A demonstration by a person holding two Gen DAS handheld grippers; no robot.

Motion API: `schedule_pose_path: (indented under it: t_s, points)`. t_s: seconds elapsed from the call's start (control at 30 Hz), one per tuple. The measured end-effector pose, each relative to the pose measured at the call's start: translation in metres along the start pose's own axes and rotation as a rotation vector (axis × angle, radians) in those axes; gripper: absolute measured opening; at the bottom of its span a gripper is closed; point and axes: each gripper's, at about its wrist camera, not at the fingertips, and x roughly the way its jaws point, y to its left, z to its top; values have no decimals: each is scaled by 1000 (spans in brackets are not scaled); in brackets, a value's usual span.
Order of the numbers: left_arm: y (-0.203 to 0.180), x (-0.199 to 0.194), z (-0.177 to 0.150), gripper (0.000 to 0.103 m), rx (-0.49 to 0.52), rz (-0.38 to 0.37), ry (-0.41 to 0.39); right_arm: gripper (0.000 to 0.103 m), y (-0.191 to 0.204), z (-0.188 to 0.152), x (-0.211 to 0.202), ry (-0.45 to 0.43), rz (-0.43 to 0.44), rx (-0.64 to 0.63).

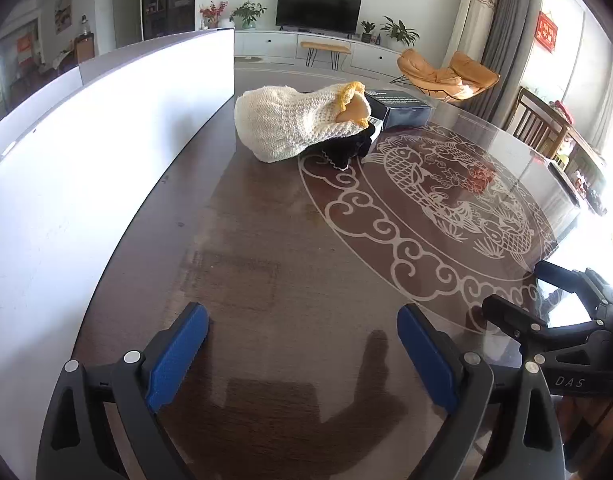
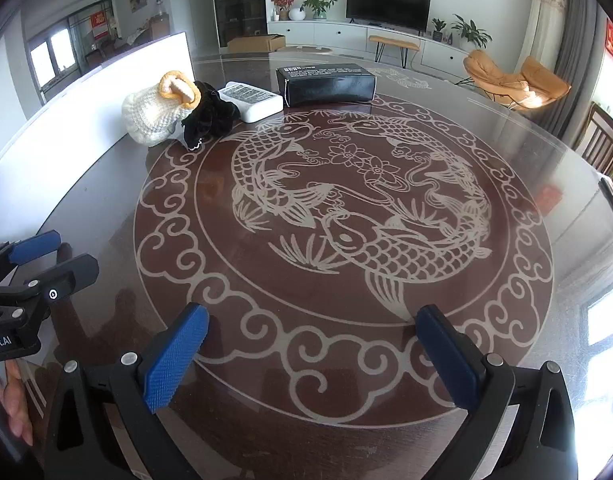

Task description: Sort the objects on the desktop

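Both blue-padded tongs, left gripper [image 1: 302, 354] and right gripper [image 2: 312, 356], gape wide and empty; the cream knitted pouch [image 2: 150, 118] and glossy black rectangular box [image 2: 326, 85] lie far ahead.

Left wrist view: black cloth [image 1: 348, 148] mostly hidden under knit pouch [image 1: 294, 120], centre top; white box only a sliver; print on black box [image 1: 402, 110] too small to read. Right wrist view: hand [image 2: 10, 396] cut off at lower-left edge; left gripper's [image 2: 54, 254] body partly out of frame.
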Motion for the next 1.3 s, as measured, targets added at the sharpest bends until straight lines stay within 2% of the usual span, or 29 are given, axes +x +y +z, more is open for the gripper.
schedule_pose_path:
  t_s: [0.07, 0.1, 0.3, 1.3]
  points:
    - [-2, 2, 0, 98, 22, 11, 10, 103, 0, 0, -1, 0, 0, 0]
    - [-4, 3, 0, 103, 33, 11, 18, 103, 0, 0, 0, 0, 0, 0]
    - [-12, 9, 0, 103, 86, 59, 45, 103, 1, 0, -1, 0, 0, 0]
    - [-9, 6, -2, 103, 83, 58, 43, 103, 0, 0, -1, -1, 1, 0]
